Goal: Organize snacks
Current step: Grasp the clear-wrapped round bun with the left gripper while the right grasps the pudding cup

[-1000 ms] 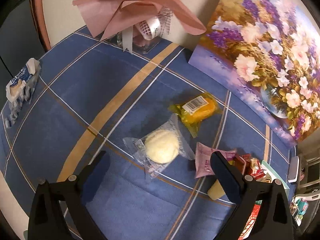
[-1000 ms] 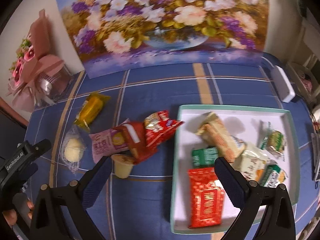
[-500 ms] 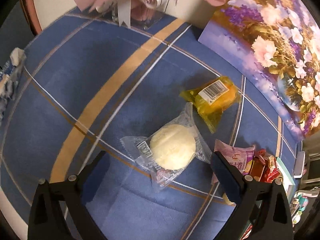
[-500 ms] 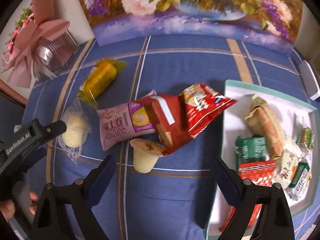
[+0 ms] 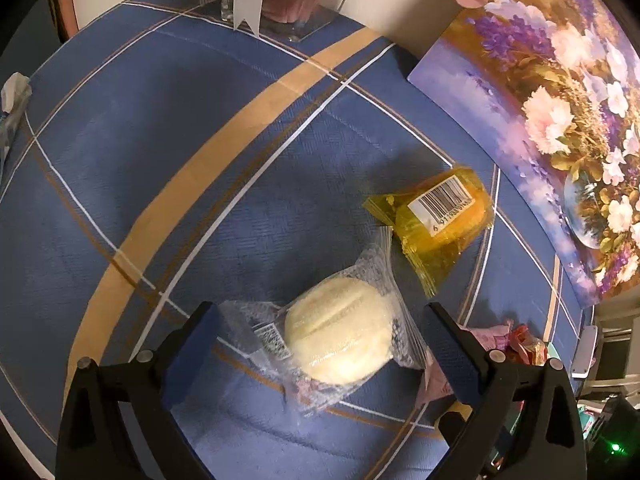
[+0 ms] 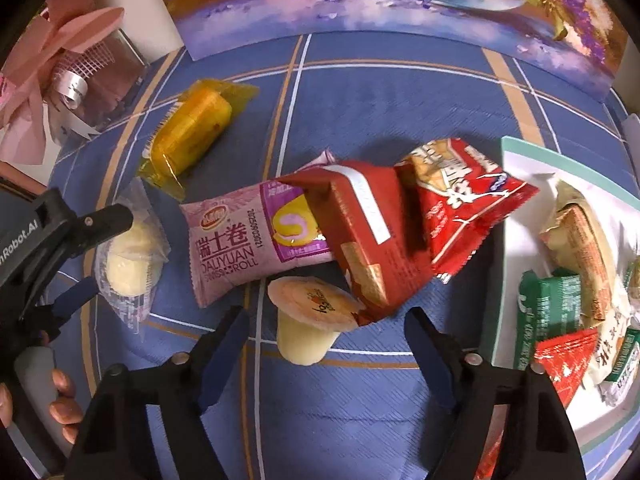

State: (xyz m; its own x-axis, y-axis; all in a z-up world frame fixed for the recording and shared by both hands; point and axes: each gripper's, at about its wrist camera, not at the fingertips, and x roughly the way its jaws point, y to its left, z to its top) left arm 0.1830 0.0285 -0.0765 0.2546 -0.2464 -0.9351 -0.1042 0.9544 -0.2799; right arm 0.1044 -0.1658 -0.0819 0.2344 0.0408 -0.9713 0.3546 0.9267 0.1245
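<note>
Left gripper (image 5: 318, 354): jaws apart, straddling the clear-wrapped pale bun (image 5: 338, 342), pads not touching.
Right gripper (image 6: 326, 342): jaws closing, jelly cup (image 6: 306, 318) between, untouched.

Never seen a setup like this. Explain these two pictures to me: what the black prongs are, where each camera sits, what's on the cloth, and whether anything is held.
No robot here: a person holds a two-finger tool in each hand, each carrying a camera looking along its fingers. One picture comes from the left gripper, open around a wrapped pale bun on the blue checked cloth. The other comes from the right gripper, its jaws closing around a jelly cup without pressing it. Nearby lie a pink Swiss roll pack, red packets and a yellow-wrapped cake. A tray holds sorted snacks. Nothing is held.
</note>
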